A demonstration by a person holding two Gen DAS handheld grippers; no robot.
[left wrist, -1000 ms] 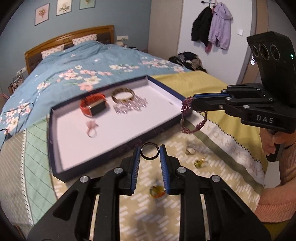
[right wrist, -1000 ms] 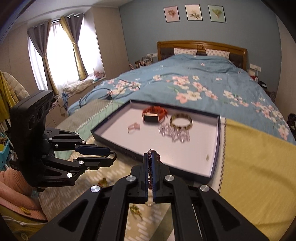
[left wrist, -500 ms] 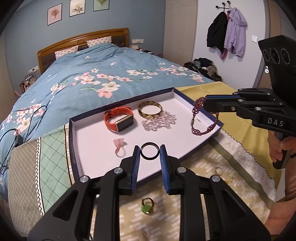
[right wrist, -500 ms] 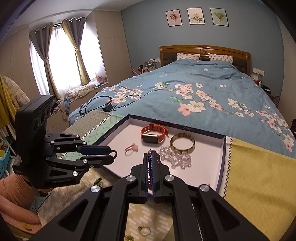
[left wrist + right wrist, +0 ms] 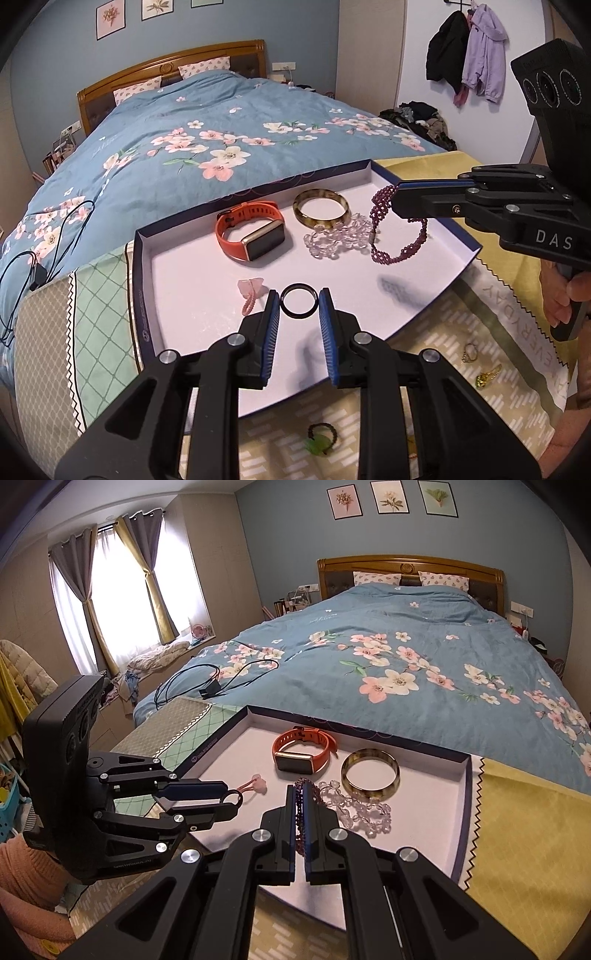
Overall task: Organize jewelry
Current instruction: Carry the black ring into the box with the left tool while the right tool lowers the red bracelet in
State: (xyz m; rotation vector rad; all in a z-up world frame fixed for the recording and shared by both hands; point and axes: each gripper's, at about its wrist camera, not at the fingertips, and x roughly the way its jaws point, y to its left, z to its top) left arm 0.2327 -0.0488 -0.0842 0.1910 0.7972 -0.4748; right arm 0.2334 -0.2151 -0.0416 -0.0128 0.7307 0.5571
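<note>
The left gripper is hovering over the near part of the shallow white-lined tray, its jaws standing narrow and pinching a black ring between the blue pads. Across from it, the right gripper is reaching in over the tray's right side with its jaws fully closed on a dark purple beaded bracelet, which is dangling in a loop just above the lining (whether its lowest beads are touching the tray is hard to tell).

Inside the tray, an orange-strapped smartwatch is lying toward the far side, an amber bangle is sitting just beside it, and a clear crystal bead bracelet is resting against the bangle's near edge. A small pink ring is lying just left of the left gripper's tips.

Outside the tray, on the patterned cloth covering the foot of the bed, a ring with a green stone is waiting near the camera, and two gold pieces are lying off to the right. A person's hand is holding the right gripper's handle.
</note>
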